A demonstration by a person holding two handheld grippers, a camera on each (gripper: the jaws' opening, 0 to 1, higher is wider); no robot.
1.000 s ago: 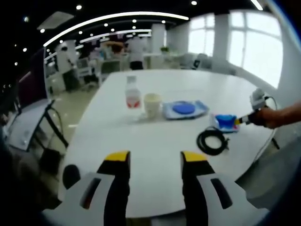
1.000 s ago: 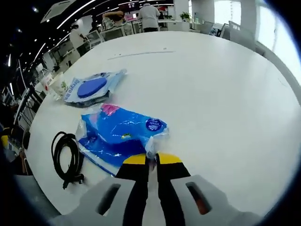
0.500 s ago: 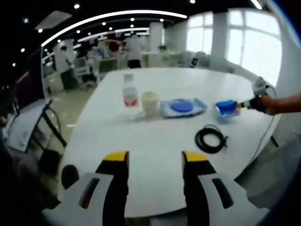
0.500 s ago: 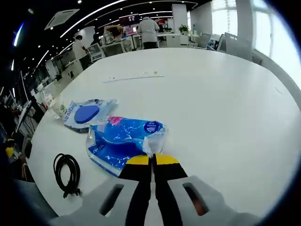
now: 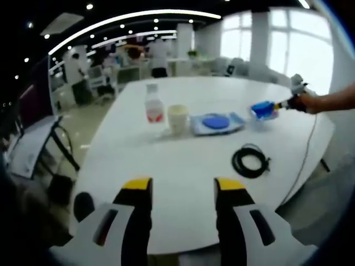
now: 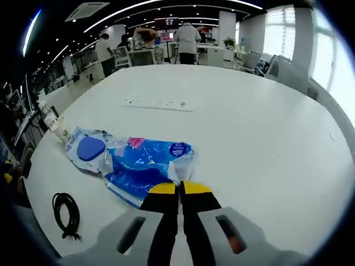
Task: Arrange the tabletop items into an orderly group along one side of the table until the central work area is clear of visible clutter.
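the left gripper (image 5: 182,188) sits low at 6 o'clock in the left gripper view. its two yellow-tipped jaws stand wide apart and there is nothing between them. they hang over the near edge of a big white table (image 5: 188,166).

on the table, at about 12 o'clock from the jaws, a clear plastic bottle (image 5: 154,106) with a red label stands upright. a cream paper cup (image 5: 178,118) stands just beside it. next in the row lies a flat clear packet with a blue disc (image 5: 217,122) inside. a black coiled cable (image 5: 250,162) lies apart from the row, at about 2 o'clock and closer to the near edge. far off at 2 o'clock, a person's hand (image 5: 308,102) holds the right gripper (image 5: 284,103), and the blue plastic bag (image 5: 262,109) hangs at its tip, just past the disc packet.

in the right gripper view, the right gripper (image 6: 178,189) has its yellow-tipped jaws pressed tight together. they pinch the clear corner of the blue plastic bag (image 6: 141,166). the bag spreads out toward 10 o'clock and its far end meets the disc packet (image 6: 86,151). it is hard to tell if it lies on top of it. the cable (image 6: 65,213) lies at 8 o'clock, well apart from the bag. the bottle (image 6: 49,117) and cup (image 6: 60,128) are small at 10 o'clock, near the table edge. people stand among desks far behind the table (image 6: 249,127).
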